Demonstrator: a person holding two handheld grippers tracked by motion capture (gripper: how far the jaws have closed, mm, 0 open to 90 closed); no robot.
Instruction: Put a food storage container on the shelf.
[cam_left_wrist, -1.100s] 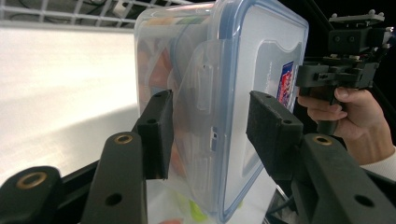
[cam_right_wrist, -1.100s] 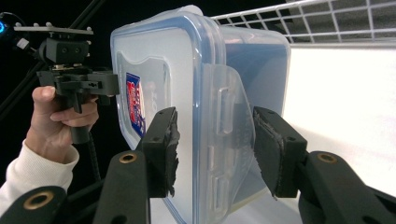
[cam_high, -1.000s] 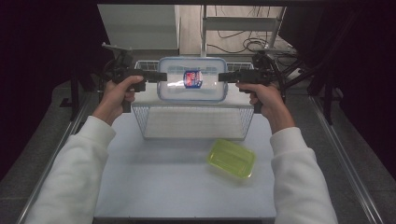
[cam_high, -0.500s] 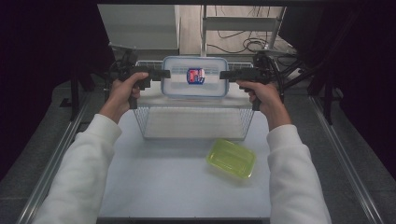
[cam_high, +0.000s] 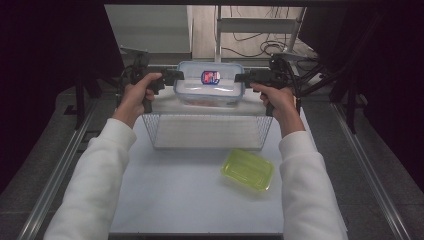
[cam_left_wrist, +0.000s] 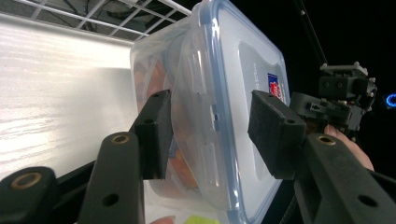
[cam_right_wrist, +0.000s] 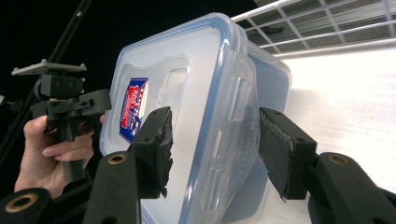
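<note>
A clear lidded container (cam_high: 210, 87) with a blue rim and a red-and-blue label is at the far end of a wire basket (cam_high: 207, 116). My left gripper (cam_high: 177, 76) straddles its left end and my right gripper (cam_high: 240, 77) its right end. In the left gripper view the container's end (cam_left_wrist: 210, 93) lies between the pads of my left gripper (cam_left_wrist: 210, 135), with a slight gap at the lid side. In the right gripper view my right gripper (cam_right_wrist: 212, 149) has just been opening around the container (cam_right_wrist: 187, 93), and the pad on the base side stands off it.
A yellow-green lidded box (cam_high: 247, 170) lies on the white table in front of the basket, to the right. Dark frames and cables stand behind the table. Metal rails run along both sides.
Both hands have carried the container a little lower and farther back over the basket. The jaws look slightly wider than before.
</note>
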